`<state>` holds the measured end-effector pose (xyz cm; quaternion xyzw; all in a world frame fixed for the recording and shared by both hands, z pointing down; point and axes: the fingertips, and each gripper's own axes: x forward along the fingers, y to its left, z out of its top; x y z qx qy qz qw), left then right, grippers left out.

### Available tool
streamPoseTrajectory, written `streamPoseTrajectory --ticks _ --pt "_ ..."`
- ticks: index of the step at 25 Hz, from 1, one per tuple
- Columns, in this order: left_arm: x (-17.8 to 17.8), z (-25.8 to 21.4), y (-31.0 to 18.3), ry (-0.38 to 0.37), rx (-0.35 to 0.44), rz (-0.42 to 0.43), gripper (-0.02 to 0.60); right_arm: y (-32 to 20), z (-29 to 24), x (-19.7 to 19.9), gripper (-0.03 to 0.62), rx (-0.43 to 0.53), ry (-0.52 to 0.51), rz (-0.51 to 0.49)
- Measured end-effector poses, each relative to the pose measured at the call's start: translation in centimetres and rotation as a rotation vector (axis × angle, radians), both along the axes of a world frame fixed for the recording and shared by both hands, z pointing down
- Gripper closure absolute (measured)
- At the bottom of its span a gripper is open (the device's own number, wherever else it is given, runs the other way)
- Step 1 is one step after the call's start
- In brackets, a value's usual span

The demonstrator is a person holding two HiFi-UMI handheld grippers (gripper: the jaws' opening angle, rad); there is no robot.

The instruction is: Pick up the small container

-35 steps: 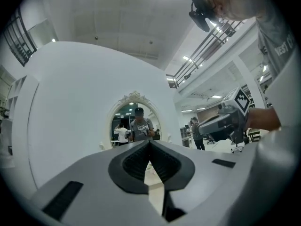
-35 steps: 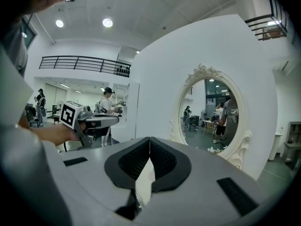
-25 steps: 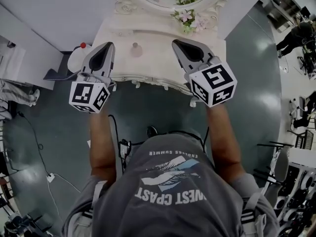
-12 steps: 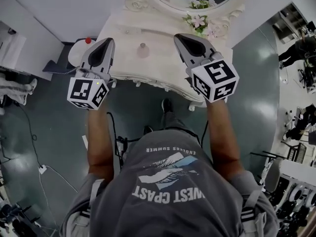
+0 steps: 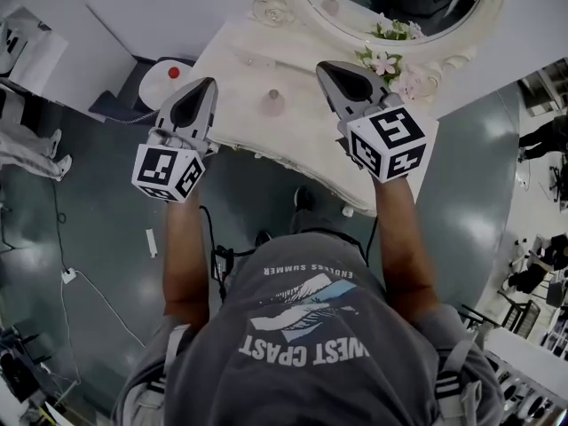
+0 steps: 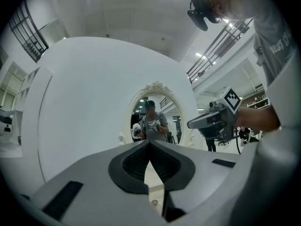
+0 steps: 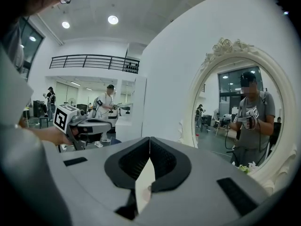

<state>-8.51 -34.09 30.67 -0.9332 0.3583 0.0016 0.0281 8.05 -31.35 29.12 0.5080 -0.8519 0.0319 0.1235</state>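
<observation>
The small container (image 5: pixel 272 102), a pale pink bottle with a narrow top, stands on the white dressing table (image 5: pixel 240 69) between my two grippers. My left gripper (image 5: pixel 209 82) hovers over the table's left front edge, left of the container, jaws shut and empty. My right gripper (image 5: pixel 324 65) hovers to the container's right, also shut with nothing held. In the left gripper view the shut tips (image 6: pixel 149 141) point at the mirror, and the container's top (image 6: pixel 154 202) peeks through the gap below them. In the right gripper view a pinkish bit of the container (image 7: pixel 147 190) shows below the closed tips (image 7: pixel 149 138).
An ornate oval mirror (image 5: pixel 399 7) backs the table, with pink and white flowers (image 5: pixel 386 60) at its right foot. A white stool with a red-capped item (image 5: pixel 174 72) stands left of the table. Cables lie on the grey floor (image 5: pixel 98 238).
The table and mirror have slid right and nearer in the head view. Both grippers now reach farther over the tabletop, on either side of the container. Their jaws have stayed shut.
</observation>
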Motion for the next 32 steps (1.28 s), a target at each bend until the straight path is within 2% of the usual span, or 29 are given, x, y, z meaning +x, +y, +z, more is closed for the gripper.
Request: streamPoseTrajectory --ticks 10,27,32 --pt "2.8 5.0 -1.9 -0.041 -0.072 0.001 0.565 -3.0 3.0 2.0 0.568 -0.054 -0.025 -0.04" --pt "7.9 16.0 -6.4 -0.091 -0.218 0.066 0.558 -5.6 8.9 5.9 0.568 -0.169 -0.029 0.003" --pt "8.9 19.8 -7.4 -0.097 -0.273 0.086 0.487 -5.8 10.4 6.5 0.568 -0.201 -0.016 0.02"
